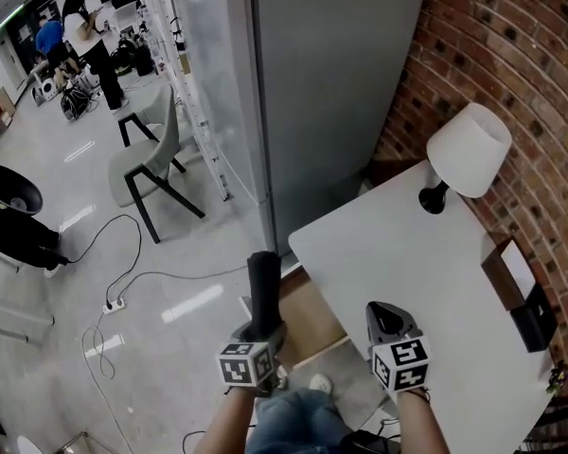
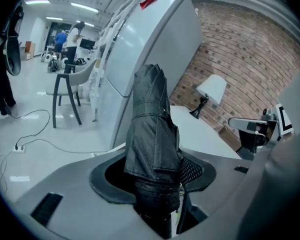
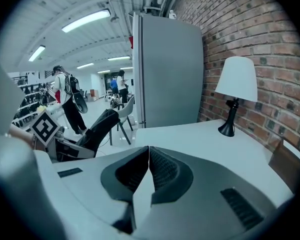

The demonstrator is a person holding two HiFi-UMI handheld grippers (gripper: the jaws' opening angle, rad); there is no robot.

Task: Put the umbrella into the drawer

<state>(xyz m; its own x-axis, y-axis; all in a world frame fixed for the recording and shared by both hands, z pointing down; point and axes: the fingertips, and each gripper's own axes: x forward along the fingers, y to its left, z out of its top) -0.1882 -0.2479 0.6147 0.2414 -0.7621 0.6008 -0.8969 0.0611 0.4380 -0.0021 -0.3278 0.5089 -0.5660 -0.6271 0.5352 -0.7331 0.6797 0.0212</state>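
So the biggest thing here is the brick wall (image 1: 511, 45) running down the right side of the head view, with a tall grey cabinet (image 1: 331, 83) butted against it at top centre. The glossy pale floor (image 1: 76, 253) fills the whole left half, and there are people standing way off in the upper left corner. The white bench (image 1: 407, 253) sits in the lower right, against the bricks, with its corner pointing toward frame centre. Just under its left edge there's a wood-coloured panel (image 1: 312, 324); I can't tell what it belongs to.

A grey chair (image 1: 151, 168) stands on the floor left of the cabinet. A white-shaded lamp (image 1: 469, 149) on a black base is at the far end of the bench by the wall, and a dark box (image 1: 521, 291) sits at the bench's right edge.

The folded black umbrella (image 2: 150, 129) is in the air, lower centre of the head view, just left of the bench corner, sticking up and away. The left tongs (image 1: 261, 333) are clamped around its lower end, jaws fairly wide around the bundled fabric. The right tongs (image 3: 149, 159) are at the lower right over the bench's near edge, jaws pressed together with nothing in them.
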